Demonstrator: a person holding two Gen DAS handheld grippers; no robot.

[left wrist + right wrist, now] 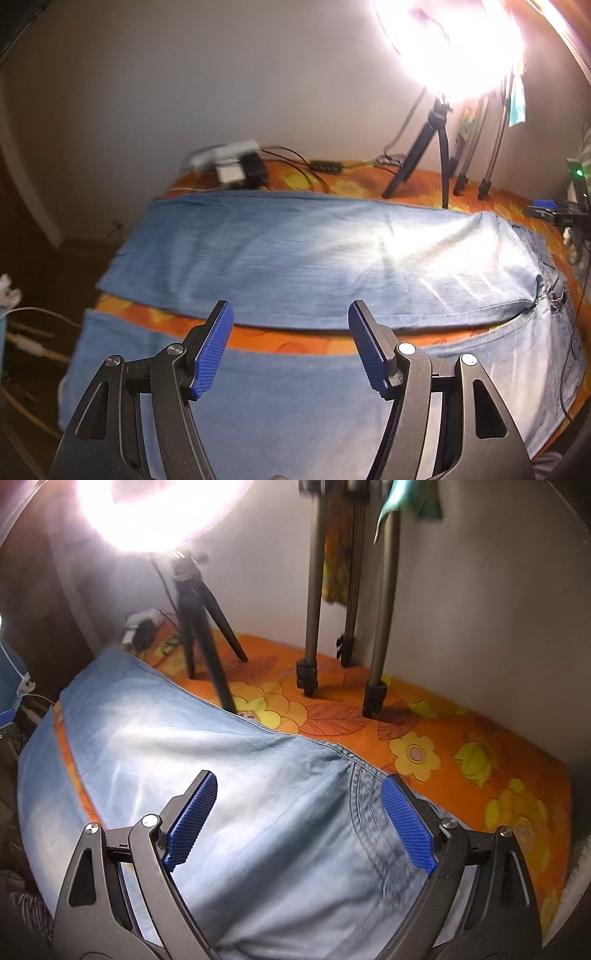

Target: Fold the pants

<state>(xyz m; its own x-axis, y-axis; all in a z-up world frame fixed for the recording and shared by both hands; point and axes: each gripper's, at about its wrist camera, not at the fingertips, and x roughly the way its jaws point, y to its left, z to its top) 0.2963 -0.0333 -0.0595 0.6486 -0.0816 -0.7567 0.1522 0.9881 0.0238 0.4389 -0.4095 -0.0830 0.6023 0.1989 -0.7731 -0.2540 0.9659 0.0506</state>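
Note:
Light blue jeans (295,254) lie spread flat on an orange flowered bedspread (362,184), both legs side by side with a strip of orange between them. My left gripper (291,317) is open and empty, above the near leg close to the gap between the legs. In the right wrist view the jeans (221,775) show their seat seams and crotch. My right gripper (299,786) is open and empty, above the seat area of the jeans.
A bright ring light on a black tripod (436,147) stands at the far side of the bed, with a grey tripod (314,627) beside it. A power strip and chargers with cables (236,166) lie at the far left corner. The wall is close behind.

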